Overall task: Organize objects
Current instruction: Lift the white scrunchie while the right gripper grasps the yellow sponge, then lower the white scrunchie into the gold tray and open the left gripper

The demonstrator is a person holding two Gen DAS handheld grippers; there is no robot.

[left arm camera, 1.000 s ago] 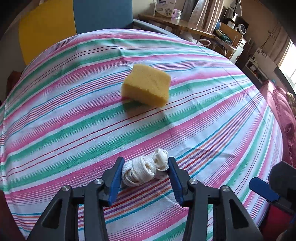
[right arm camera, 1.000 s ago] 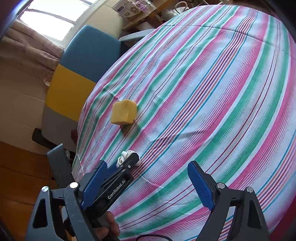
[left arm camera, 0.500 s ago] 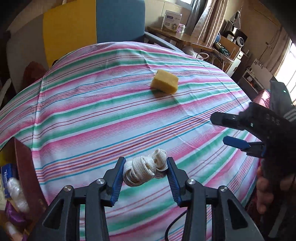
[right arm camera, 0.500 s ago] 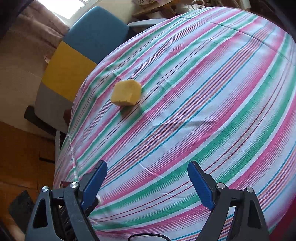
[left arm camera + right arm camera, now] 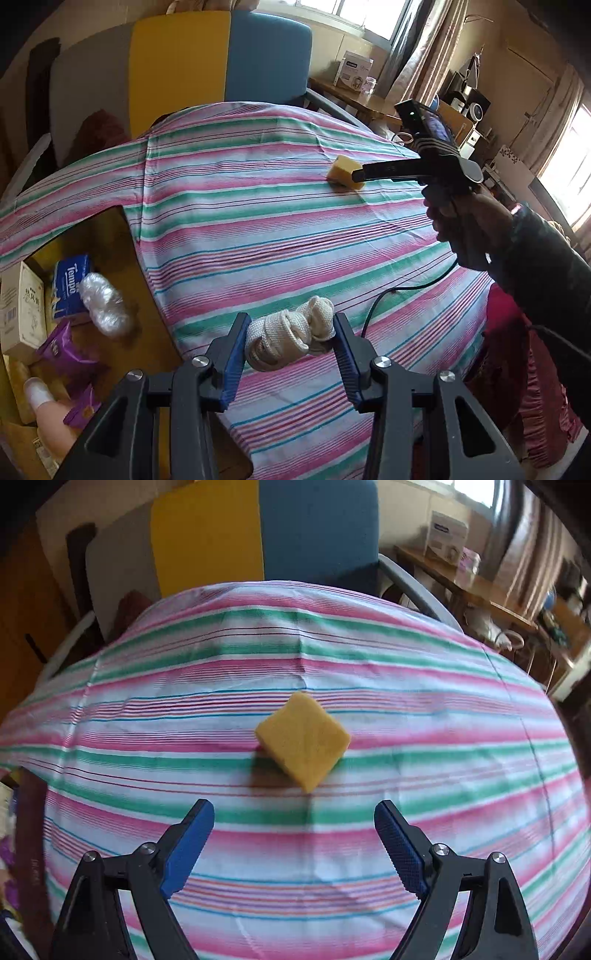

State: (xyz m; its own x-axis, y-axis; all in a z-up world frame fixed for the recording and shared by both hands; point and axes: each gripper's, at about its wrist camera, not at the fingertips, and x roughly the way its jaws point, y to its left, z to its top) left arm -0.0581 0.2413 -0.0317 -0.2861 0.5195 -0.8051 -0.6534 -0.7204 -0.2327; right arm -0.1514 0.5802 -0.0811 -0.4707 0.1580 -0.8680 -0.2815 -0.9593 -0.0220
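Note:
My left gripper [image 5: 290,334] is shut on a knotted bundle of white rope [image 5: 286,338], held in the air above the near left part of the striped table. A yellow sponge [image 5: 303,740] lies alone on the cloth, also seen far off as the sponge [image 5: 341,170] in the left wrist view. My right gripper [image 5: 294,825] stands open just short of the sponge, nothing between its blue pads. From the left wrist view the right gripper [image 5: 357,175] reaches in from the right, its tip overlapping the sponge.
The striped tablecloth [image 5: 258,229] covers the table. At the table's left, lower down, an open box [image 5: 122,266] holds a tissue pack [image 5: 68,284], a wrapped clear bundle [image 5: 105,304], purple packets and cartons. A blue and yellow chair [image 5: 266,531] stands behind.
The left gripper drew back and up to the left with the rope, bringing the box into view. The right gripper rolled and swung toward the sponge, which now sits centred before it.

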